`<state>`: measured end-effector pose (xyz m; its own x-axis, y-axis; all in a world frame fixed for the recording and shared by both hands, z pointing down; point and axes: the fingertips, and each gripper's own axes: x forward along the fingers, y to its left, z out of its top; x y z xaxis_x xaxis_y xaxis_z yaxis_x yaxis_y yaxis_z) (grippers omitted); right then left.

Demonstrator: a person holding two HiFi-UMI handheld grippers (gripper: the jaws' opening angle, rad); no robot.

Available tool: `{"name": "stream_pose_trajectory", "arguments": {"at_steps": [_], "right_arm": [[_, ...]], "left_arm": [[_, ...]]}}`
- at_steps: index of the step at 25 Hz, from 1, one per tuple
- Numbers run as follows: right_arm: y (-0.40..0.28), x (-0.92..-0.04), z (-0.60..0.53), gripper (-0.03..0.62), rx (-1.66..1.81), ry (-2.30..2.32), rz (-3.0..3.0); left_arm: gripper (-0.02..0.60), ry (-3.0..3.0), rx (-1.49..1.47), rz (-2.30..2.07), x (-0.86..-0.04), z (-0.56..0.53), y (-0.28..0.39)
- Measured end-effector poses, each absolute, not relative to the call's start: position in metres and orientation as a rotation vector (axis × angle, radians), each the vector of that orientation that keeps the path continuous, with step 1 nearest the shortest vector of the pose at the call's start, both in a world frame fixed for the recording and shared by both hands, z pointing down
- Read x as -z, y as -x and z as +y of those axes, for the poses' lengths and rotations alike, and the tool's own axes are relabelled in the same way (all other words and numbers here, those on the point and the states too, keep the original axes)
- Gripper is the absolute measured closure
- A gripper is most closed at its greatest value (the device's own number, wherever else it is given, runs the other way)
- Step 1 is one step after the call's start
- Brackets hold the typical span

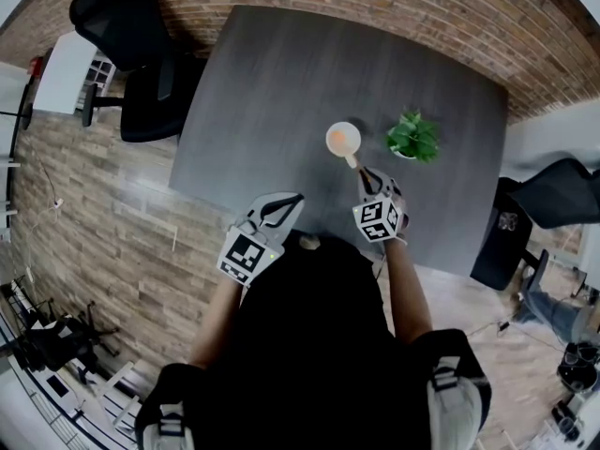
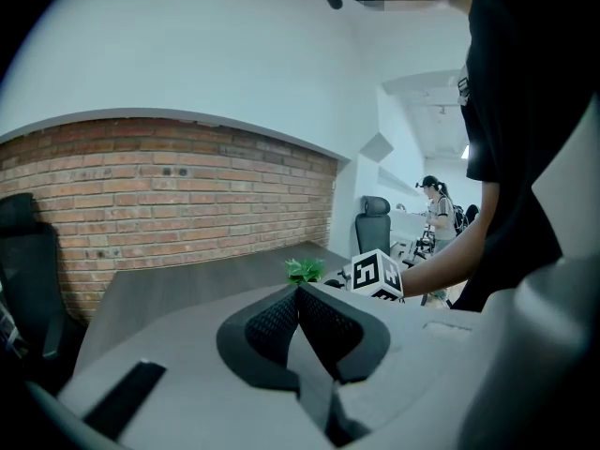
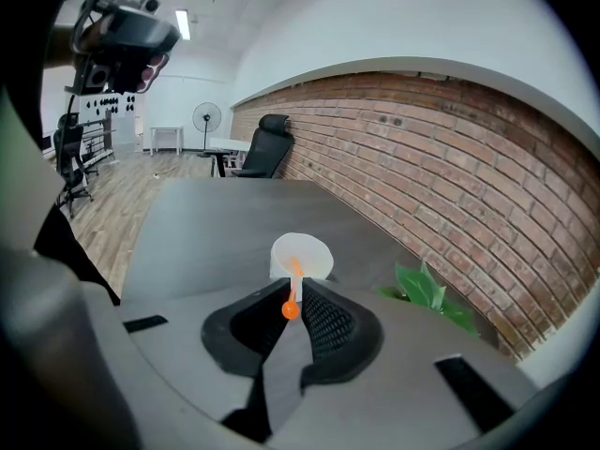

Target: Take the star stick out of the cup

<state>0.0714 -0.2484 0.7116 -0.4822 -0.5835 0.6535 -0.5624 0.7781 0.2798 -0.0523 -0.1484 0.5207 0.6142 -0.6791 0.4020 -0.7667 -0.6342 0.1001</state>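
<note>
A white cup stands on the dark grey table, and the cup also shows just past my right jaws. An orange stick leans out of it toward me, its round end between the jaws. The end inside the cup is hidden, so no star shows. My right gripper is shut on the stick just short of the cup's near rim. My left gripper hovers to the left over the table's near edge. Its jaws are shut on nothing.
A small green potted plant stands right of the cup, close to my right gripper; the plant is also in the right gripper view. Black office chairs stand beyond the table's left side. A brick wall runs behind the table.
</note>
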Motion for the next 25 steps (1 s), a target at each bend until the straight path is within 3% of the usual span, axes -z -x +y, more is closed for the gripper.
{"name": "stream_pose_trajectory", "arguments": {"at_steps": [25], "right_arm": [[-0.064, -0.713, -0.249, 0.579, 0.056, -0.83, -2.172]], "left_arm": [[0.58, -2.558, -0.508, -1.266, -0.519, -0.138, 0.075]]}}
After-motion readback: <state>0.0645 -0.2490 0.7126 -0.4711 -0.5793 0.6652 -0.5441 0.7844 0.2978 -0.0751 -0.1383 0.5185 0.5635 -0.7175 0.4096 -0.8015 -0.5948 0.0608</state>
